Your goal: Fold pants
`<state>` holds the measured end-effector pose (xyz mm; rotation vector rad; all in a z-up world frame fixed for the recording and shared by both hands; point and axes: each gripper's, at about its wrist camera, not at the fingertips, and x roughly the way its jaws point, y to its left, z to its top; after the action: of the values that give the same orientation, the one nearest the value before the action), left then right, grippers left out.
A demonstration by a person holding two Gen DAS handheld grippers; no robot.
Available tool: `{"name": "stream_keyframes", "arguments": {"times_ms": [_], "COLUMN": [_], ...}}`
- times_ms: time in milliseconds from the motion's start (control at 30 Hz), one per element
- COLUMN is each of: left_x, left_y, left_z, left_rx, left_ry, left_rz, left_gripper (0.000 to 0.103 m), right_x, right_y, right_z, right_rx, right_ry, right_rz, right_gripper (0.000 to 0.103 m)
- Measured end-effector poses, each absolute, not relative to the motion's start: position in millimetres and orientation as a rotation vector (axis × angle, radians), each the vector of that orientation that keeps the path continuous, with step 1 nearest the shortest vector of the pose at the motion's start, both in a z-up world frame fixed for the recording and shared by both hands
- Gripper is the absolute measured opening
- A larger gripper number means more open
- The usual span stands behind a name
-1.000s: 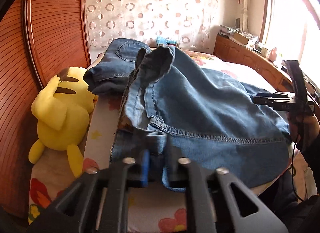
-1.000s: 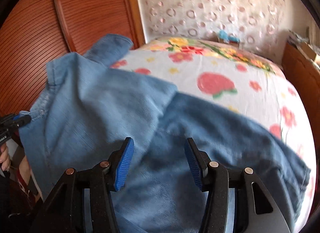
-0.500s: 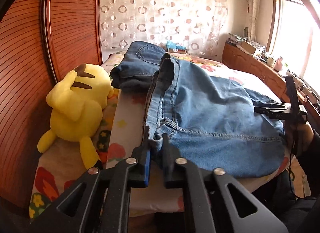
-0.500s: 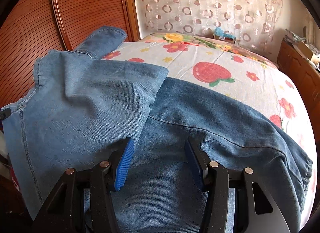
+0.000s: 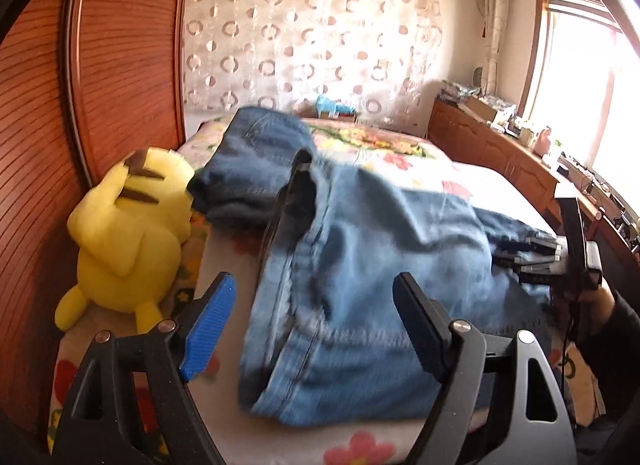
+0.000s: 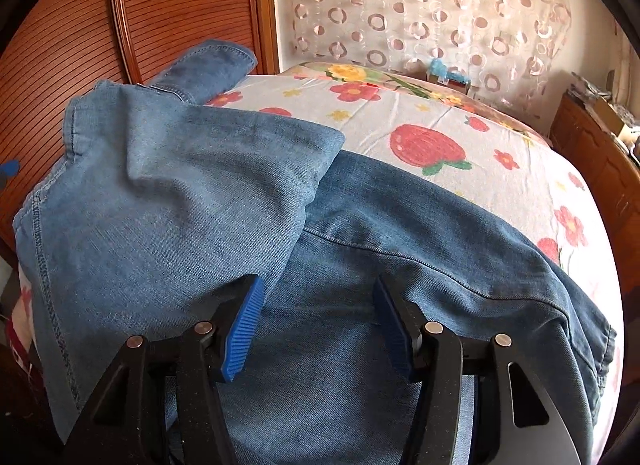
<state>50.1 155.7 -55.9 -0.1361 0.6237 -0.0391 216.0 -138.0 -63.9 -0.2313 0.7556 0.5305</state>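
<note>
Both grippers open, over the half-folded pants on the bed.

Left gripper: jaws wide apart, holding nothing. Right gripper: jaws apart, empty. The pants lie directly ahead of both on the bed, long axis running crosswise from the left gripper toward the right one.

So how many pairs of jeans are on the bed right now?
2. The light blue denim jeans lie partly folded across the near edge of the floral bed sheet. The darker blue folded jeans sit behind them, beside the yellow plush toy. More may be hidden.
</note>
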Motion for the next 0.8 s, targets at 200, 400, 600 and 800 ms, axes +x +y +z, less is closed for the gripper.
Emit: {"name": "stream_keyframes", "arguments": {"times_ms": [200, 400, 600, 800], "left_x": [92.3, 129.1, 146.4, 152.6], "left_y": [145.3, 146.0, 149.1, 160.1], "left_z": [-49.4, -54.3, -51.8, -34.1], "left_rx": [-0.095, -0.039, 0.011, 0.015], "left_ry": [0.622, 0.677, 0.694, 0.663], "left_rz": [-0.072, -0.017, 0.007, 0.030], "left_gripper": [0.060, 0.031, 0.007, 0.007], "right_x": [215.0, 214.8, 214.7, 214.6], "right_y": [-139.5, -139.0, -139.1, -139.1], "right_z": [-64.2, -64.3, -65.0, -65.3], "right_rx": [-0.233, -0.234, -0.233, -0.234], "right_ry": [0.753, 0.753, 0.753, 0.752], "right_rz": [0.532, 0.532, 0.533, 0.533], "right_gripper": [0.059, 0.059, 0.059, 0.059]}}
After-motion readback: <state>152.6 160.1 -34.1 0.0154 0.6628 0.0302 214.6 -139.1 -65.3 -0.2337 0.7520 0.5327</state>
